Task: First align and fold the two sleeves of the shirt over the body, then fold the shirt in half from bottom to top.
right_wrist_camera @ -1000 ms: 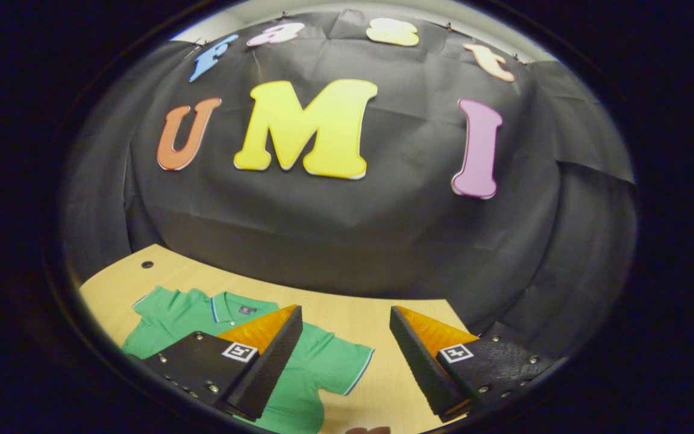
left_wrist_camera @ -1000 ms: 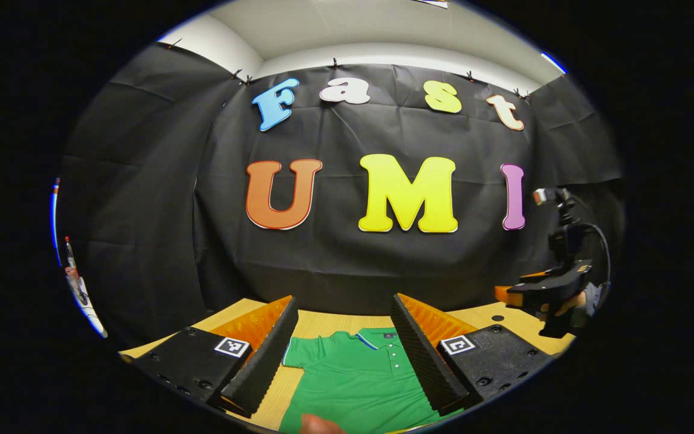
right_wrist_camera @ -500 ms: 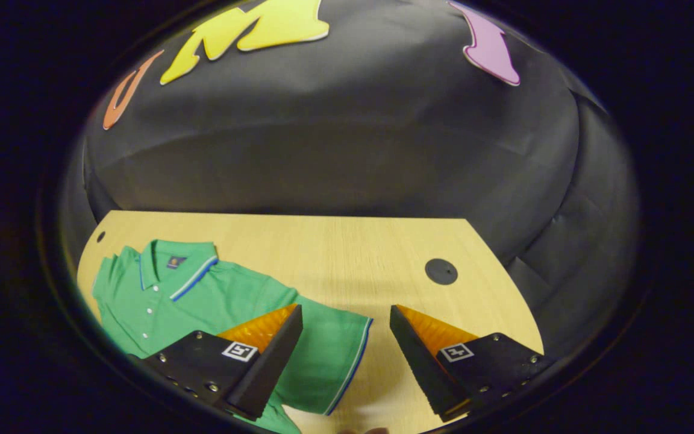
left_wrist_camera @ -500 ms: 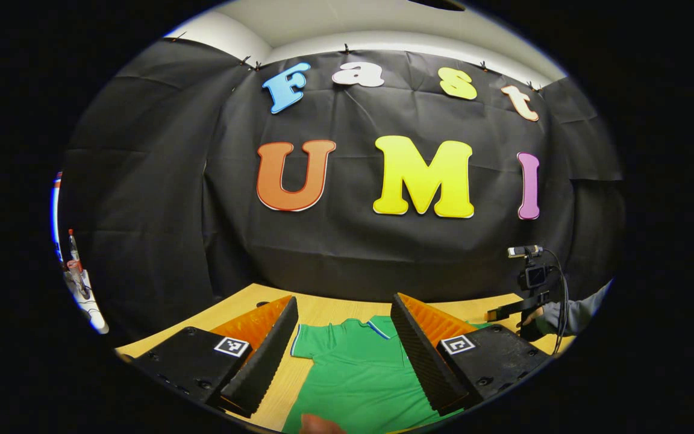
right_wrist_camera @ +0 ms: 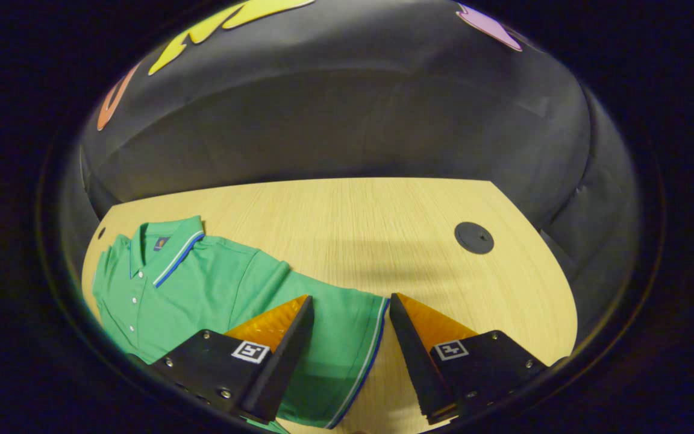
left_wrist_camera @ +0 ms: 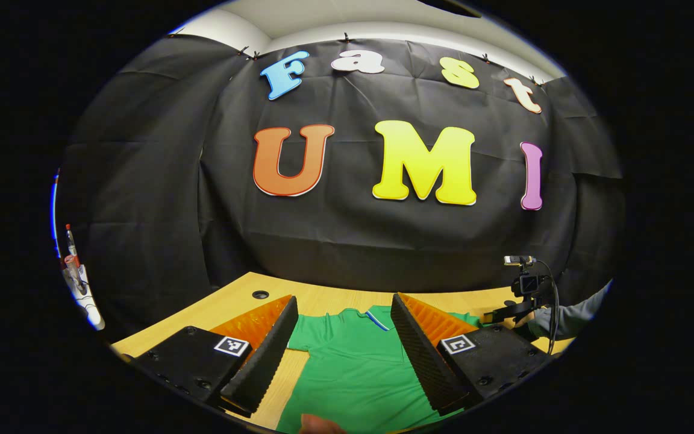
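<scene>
A green polo shirt (right_wrist_camera: 202, 289) lies flat on the wooden table (right_wrist_camera: 353, 211), collar toward the back wall. Its short sleeve (right_wrist_camera: 338, 337), edged with a blue and white stripe, spreads out sideways. My right gripper (right_wrist_camera: 351, 298) hangs open just above that sleeve, the cuff lying between its fingers. My left gripper (left_wrist_camera: 344, 298) is open above the shirt's body (left_wrist_camera: 353, 374), below the collar (left_wrist_camera: 377, 319). In the left gripper view the right gripper (left_wrist_camera: 497, 314) shows low over the table at the far right, held by a hand in a grey sleeve (left_wrist_camera: 570, 319).
A dark round grommet (right_wrist_camera: 474, 237) sits in the tabletop right of the shirt, and another hole (left_wrist_camera: 259, 294) near the back left corner. Black cloth walls close the table's far side. Bare wood stretches behind and to the right of the sleeve.
The right gripper has tipped downward and come lower over the shirt's sleeve, which now lies between its fingers. The left gripper has shifted only slightly over the shirt's body.
</scene>
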Demonstrator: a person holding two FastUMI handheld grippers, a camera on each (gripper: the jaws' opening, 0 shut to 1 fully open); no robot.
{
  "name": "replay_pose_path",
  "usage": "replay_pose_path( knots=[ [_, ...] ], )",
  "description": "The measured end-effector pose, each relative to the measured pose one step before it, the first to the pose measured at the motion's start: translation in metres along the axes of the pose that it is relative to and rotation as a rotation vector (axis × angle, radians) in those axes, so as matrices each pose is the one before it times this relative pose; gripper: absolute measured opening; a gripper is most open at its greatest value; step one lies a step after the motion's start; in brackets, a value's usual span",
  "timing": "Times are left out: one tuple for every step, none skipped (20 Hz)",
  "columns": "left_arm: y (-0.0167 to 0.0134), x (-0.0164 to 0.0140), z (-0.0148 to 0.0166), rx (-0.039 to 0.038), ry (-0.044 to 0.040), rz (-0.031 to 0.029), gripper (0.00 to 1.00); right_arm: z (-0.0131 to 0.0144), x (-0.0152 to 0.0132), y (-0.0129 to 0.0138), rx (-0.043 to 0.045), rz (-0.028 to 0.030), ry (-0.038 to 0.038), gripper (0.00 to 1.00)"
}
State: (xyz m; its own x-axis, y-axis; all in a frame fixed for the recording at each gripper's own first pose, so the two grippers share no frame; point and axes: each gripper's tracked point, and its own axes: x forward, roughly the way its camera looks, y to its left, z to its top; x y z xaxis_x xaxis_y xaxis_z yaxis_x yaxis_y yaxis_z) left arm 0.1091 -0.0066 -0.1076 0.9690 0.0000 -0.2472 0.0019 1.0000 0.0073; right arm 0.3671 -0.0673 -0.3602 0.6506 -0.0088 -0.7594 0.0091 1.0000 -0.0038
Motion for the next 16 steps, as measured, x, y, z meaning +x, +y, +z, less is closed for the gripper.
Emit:
replay_pose_path(
  knots=[
    [-0.00328,-0.00046,-0.00074,0.00059,0.00288,-0.00525,1.0,0.00074,-0.00202,0.00072,0.00723,0.00439,-0.00762,0.84],
    [-0.00256,0.00027,-0.00117,0.00176,0.00095,-0.0052,1.0,-0.00182,0.00071,0.00189,0.0082,0.00184,0.0057,0.53],
    [-0.00207,0.00001,0.00066,0.0037,0.00022,-0.00492,1.0,0.00181,-0.00004,-0.00015,0.01336,-0.00331,0.00181,0.22],
    [-0.00143,-0.00095,0.00125,0.00536,-0.00137,-0.00359,0.99,0.00385,0.00115,0.00109,0.02,0.00324,-0.02112,0.22],
    [-0.00089,0.0,0.00069,0.0062,-0.0022,-0.00236,1.0,-0.00197,-0.00353,-0.00015,0.01158,-0.00893,0.01862,0.12],
    [0.00014,-0.00116,0.00121,0.00617,-0.00324,-0.00059,1.0,0.00067,0.00101,0.00092,0.0017,-0.00671,-0.00432,0.01],
    [0.00123,-0.00047,0.00047,0.00633,-0.00307,0.00114,1.0,-0.00057,-0.00085,-0.00055,-0.00988,-0.00595,-0.00128,0.02],
    [0.00179,-0.00011,0.00061,0.00311,-0.00084,0.00365,1.0,0.00193,-0.00109,0.00091,-0.00814,-0.00256,-0.00496,0.02],
    [0.00199,-0.00042,-0.00059,0.00063,0.00236,0.00432,1.0,-0.00034,-0.00035,0.00226,-0.00377,0.00046,0.00429,0.01],
    [0.00227,-0.00113,-0.00053,-0.00156,0.00077,0.00649,1.0,-0.00083,-0.00169,0.00348,-0.00818,0.00731,-0.00137,0.01],
    [0.00299,0.00022,-0.0004,-0.00139,0.00275,0.00617,1.0,0.00279,-0.00256,0.00116,-0.01893,-0.00098,-0.01671,0.01],
    [0.00263,-0.00003,-0.00073,-0.0007,0.0029,0.0053,0.99,0.00412,-0.00293,0.00194,-0.01638,-0.0041,-0.02115,0.01],
    [0.0013,0.00046,-0.0008,-0.00134,0.0008,0.00382,0.99,0.00587,-0.00535,0.00377,-0.00578,0.00701,-0.01783,0.01],
    [0.0011,-0.00027,0.00086,-0.00114,-0.0014,0.00379,0.99,0.00595,-0.0045,0.00599,0.00433,0.0112,-0.015,0.0],
    [0.00016,-0.00037,-0.00047,-0.00104,0.0002,0.00193,0.99,0.00707,-0.00522,0.00552,0.00797,0.01233,-0.01863,0.01],
    [0.0002,0.0,-0.00029,-0.00107,-0.00059,0.00196,0.99,0.0082,-0.00651,0.0056,0.00448,0.0157,-0.01952,0.01]
  ],
)
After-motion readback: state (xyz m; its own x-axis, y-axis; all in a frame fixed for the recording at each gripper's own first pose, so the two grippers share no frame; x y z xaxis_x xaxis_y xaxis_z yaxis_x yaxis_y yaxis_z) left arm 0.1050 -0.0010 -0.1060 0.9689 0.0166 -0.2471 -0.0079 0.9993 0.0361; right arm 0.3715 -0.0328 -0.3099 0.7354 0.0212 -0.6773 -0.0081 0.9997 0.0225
